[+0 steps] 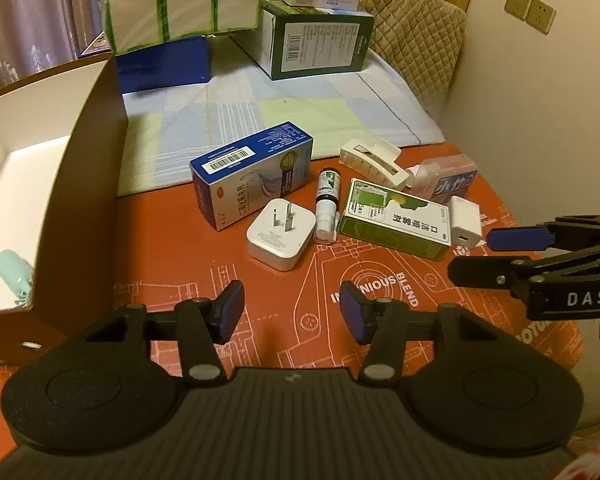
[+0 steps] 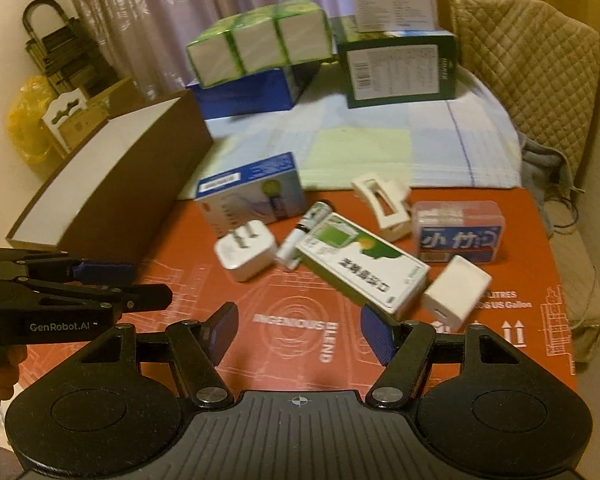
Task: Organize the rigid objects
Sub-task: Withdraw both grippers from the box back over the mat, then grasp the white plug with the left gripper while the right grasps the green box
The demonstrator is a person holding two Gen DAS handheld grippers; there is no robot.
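Two tongs hover over the red desk (image 1: 204,264), both with nothing between their blue pads. The left tongs (image 1: 292,312) stand about half spread, touching nothing. The right tongs (image 2: 298,330) gape a little wider, likewise bare. At twelve o'clock from the left tongs lie a white plug adapter (image 1: 281,236), a small spray bottle (image 1: 327,206) and a green-and-white carton (image 1: 394,218); a blue-and-white carton (image 1: 252,174) sits at eleven. At nine o'clock stands an open brown box (image 1: 84,184). A white charger block (image 2: 456,292) lies at one o'clock of the right tongs.
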